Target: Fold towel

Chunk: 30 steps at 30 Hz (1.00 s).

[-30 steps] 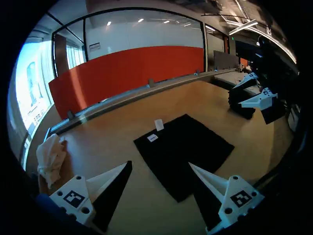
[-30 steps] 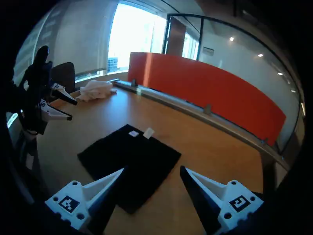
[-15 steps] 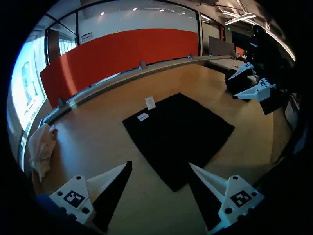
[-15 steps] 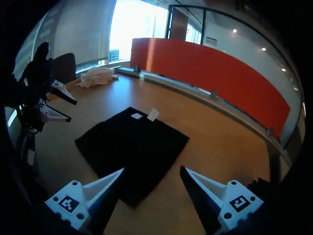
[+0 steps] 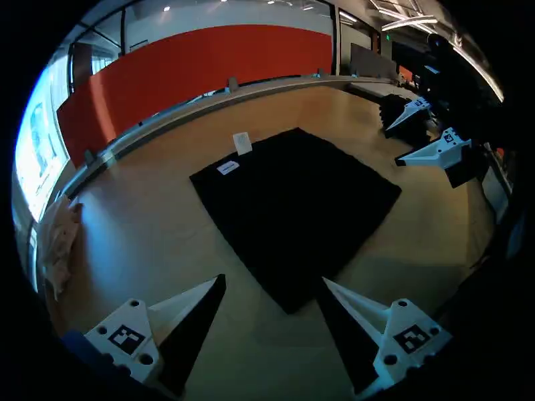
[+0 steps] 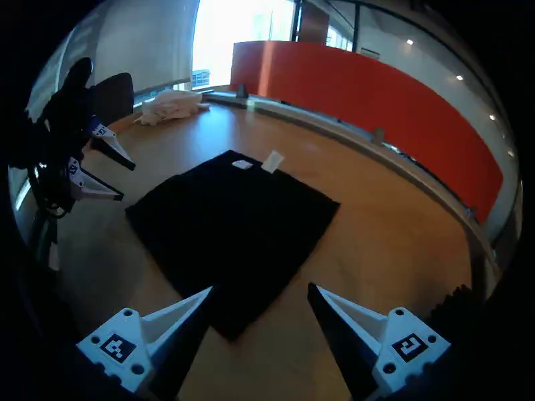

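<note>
Wooden surface (image 5: 167,220) carries the black towel (image 5: 294,194), spread flat, with a corner just ahead of each tool. Left tool (image 5: 272,279) and right tool (image 6: 259,287) hang with fingers apart, empty. Thin flat cloth may slip a pinch, skewing the fold.

Wooden table (image 5: 154,227); orange partition (image 5: 200,63) along far edge.
</note>
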Available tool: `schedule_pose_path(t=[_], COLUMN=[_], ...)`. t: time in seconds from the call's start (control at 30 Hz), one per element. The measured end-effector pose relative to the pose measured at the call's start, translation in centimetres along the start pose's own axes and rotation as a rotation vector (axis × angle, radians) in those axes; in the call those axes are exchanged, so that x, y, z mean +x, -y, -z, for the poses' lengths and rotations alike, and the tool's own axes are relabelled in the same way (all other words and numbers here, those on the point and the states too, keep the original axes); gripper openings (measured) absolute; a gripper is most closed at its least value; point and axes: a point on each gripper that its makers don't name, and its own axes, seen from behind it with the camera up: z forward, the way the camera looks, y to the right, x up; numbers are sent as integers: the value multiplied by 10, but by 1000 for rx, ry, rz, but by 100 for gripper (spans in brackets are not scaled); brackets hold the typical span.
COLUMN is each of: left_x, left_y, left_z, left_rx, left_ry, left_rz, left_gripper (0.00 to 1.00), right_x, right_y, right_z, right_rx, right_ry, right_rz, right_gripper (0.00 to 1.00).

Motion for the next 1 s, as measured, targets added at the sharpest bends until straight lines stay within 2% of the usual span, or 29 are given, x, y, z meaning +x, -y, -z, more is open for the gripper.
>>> schedule_pose_path(t=[0.3,0.7,1.0], left_x=[-17,-33,-42], left_y=[-12,-24,-28], left_z=[-13,-21,-26], left_rx=[-26,-50,-50], left_ry=[44,91,112], left_rz=[2,25,39], left_gripper=[96,96,96], right_x=[-24,-52,-60], right_y=[6,15,21], right_z=[-9,-13,-16], right_rx=[20,54,75], right_ry=[43,96,112], right_rz=[4,20,26], right_gripper=[100,100,99])
